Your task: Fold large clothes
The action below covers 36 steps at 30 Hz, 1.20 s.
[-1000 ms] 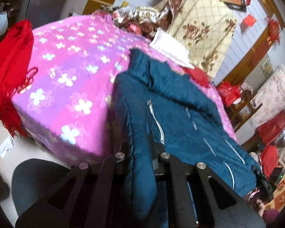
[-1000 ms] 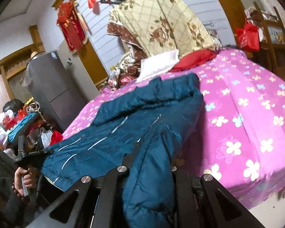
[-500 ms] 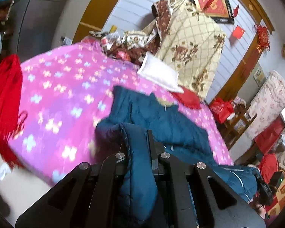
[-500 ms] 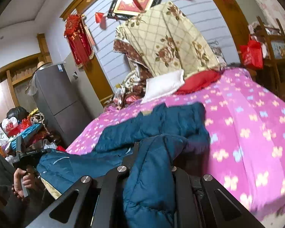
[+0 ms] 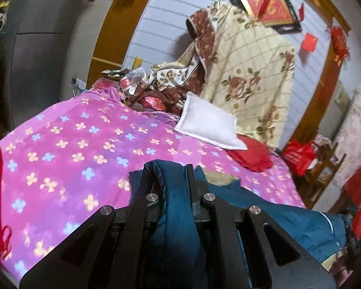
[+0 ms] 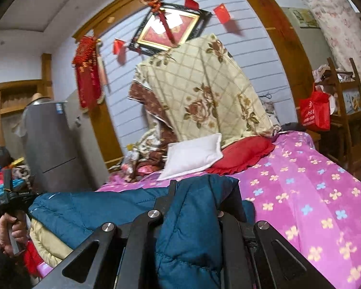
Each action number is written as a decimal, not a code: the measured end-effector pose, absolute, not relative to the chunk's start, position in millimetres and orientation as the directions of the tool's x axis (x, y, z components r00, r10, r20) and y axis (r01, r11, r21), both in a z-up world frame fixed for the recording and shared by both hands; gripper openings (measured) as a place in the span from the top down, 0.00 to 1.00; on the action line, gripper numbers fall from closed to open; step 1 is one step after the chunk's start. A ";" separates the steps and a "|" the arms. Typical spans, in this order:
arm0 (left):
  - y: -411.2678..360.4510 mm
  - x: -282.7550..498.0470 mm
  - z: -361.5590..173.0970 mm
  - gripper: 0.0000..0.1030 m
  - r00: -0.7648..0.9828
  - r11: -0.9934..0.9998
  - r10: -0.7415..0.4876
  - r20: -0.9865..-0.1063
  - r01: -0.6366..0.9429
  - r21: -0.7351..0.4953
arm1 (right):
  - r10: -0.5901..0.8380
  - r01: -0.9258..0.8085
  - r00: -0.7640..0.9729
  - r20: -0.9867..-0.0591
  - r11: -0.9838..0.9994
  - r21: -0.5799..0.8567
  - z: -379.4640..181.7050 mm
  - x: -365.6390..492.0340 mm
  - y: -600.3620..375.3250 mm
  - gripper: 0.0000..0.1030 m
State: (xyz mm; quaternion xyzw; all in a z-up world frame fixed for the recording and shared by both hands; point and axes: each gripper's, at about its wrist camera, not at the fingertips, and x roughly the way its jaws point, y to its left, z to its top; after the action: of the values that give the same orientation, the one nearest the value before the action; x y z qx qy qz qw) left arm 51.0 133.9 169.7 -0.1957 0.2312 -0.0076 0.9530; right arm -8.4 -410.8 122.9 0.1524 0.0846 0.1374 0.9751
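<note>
A: What fills the room?

B: A bed covered with a pink-purple fleece blanket printed with small flowers (image 5: 72,159). At its head a cream quilted bedspread with brown roses (image 6: 204,89) hangs up against the wall.

A: And the garment?

B: A dark teal padded jacket (image 6: 89,212) lies across the near part of the bed, one end hanging off the edge with its cream lining showing. Both gripped parts are lifted above the blanket.

A: The tools?

B: The left tool (image 5: 174,192) is clamped narrow on a bunched fold of the jacket. The right tool (image 6: 197,207) pinches another thick fold the same way.

A: Smaller things?

B: A white rectangular pillow (image 5: 209,125) leans by the bedspread, touching a red frilled cushion (image 6: 243,154) beside it.
</note>
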 end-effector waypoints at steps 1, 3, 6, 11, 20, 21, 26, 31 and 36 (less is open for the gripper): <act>130.0 66.2 165.2 0.94 0.891 0.934 -0.082 -0.447 -0.088 -0.345 | 0.286 -0.230 0.949 -0.131 0.915 0.332 121.6 6.6 -411.1 0.90; 122.6 92.9 155.9 0.94 0.890 0.951 -0.039 -0.454 -0.107 -0.291 | 0.268 -0.205 0.952 -0.150 0.918 0.340 117.4 39.6 -409.6 0.90; 116.8 125.9 139.8 0.94 0.880 0.961 0.010 -0.474 -0.140 -0.239 | 0.246 -0.170 0.954 -0.173 0.916 0.363 110.2 79.2 -407.9 0.90; 110.2 169.9 123.7 0.94 0.864 0.966 0.038 -0.503 -0.161 -0.203 | 0.202 -0.119 0.958 -0.202 0.925 0.360 96.8 124.9 -403.7 0.90; 87.3 239.4 78.3 0.93 0.815 0.970 0.121 -0.567 -0.219 -0.107 | 0.187 -0.071 0.936 -0.299 0.930 0.361 55.2 190.5 -407.0 0.90; 85.0 246.4 69.9 0.93 0.807 0.970 0.130 -0.576 -0.223 -0.093 | 0.187 -0.064 0.931 -0.313 0.929 0.365 48.8 197.3 -407.7 0.90; 77.8 272.2 33.1 0.92 0.758 0.970 0.157 -0.633 -0.237 -0.044 | 0.197 -0.043 0.909 -0.368 0.921 0.388 21.0 220.6 -409.4 0.90; 75.4 278.6 12.1 0.91 0.730 0.967 0.174 -0.661 -0.254 -0.026 | 0.217 -0.019 0.866 -0.450 0.915 0.403 4.3 239.5 -405.2 0.86; 81.5 278.4 8.3 0.90 0.715 0.965 0.138 -0.685 -0.253 -0.070 | 0.265 -0.001 0.809 -0.525 0.893 0.450 -8.5 251.7 -407.1 0.77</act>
State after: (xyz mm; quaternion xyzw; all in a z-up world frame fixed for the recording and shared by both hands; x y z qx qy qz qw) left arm 278.4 81.5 8.3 -0.0793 0.3623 0.1058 0.9226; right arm 251.7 -407.1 -8.5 0.2196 0.3009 0.0720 0.9252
